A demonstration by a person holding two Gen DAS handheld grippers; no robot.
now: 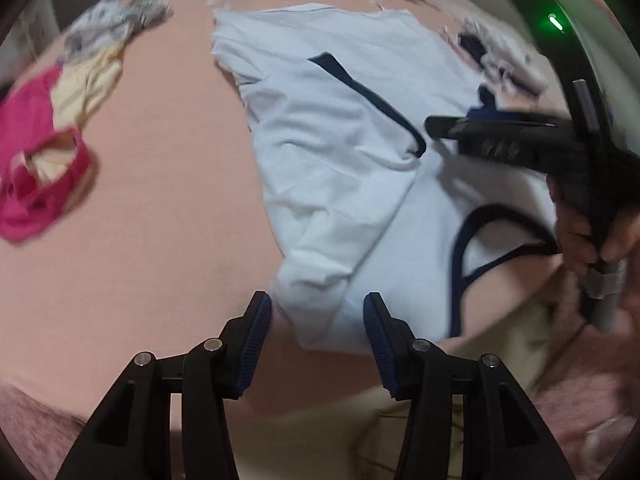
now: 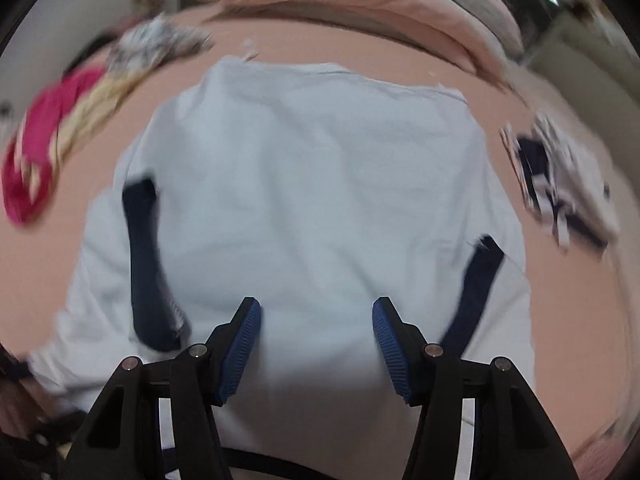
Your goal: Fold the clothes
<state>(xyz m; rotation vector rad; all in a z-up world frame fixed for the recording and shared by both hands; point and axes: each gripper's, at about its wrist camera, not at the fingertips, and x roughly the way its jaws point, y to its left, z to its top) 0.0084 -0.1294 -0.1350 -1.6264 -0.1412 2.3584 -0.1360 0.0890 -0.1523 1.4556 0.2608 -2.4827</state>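
Observation:
A white T-shirt (image 1: 344, 152) with navy trim lies spread on a pink bed sheet (image 1: 160, 200). It also fills the right wrist view (image 2: 312, 184), with navy sleeve bands at both sides. My left gripper (image 1: 317, 316) is open and empty, just above the shirt's near left corner. My right gripper (image 2: 317, 320) is open and empty, hovering over the shirt's near part. The right gripper also shows in the left wrist view (image 1: 436, 126), held by a hand over the shirt's right side, near the navy neckline (image 1: 480, 232).
A magenta and cream garment (image 1: 44, 160) lies at the left, a grey patterned one (image 1: 116, 24) behind it. A navy and white garment (image 2: 560, 188) lies at the right. Pink pillows (image 2: 360, 0) line the far edge. A fuzzy pink blanket (image 1: 580, 380) is near right.

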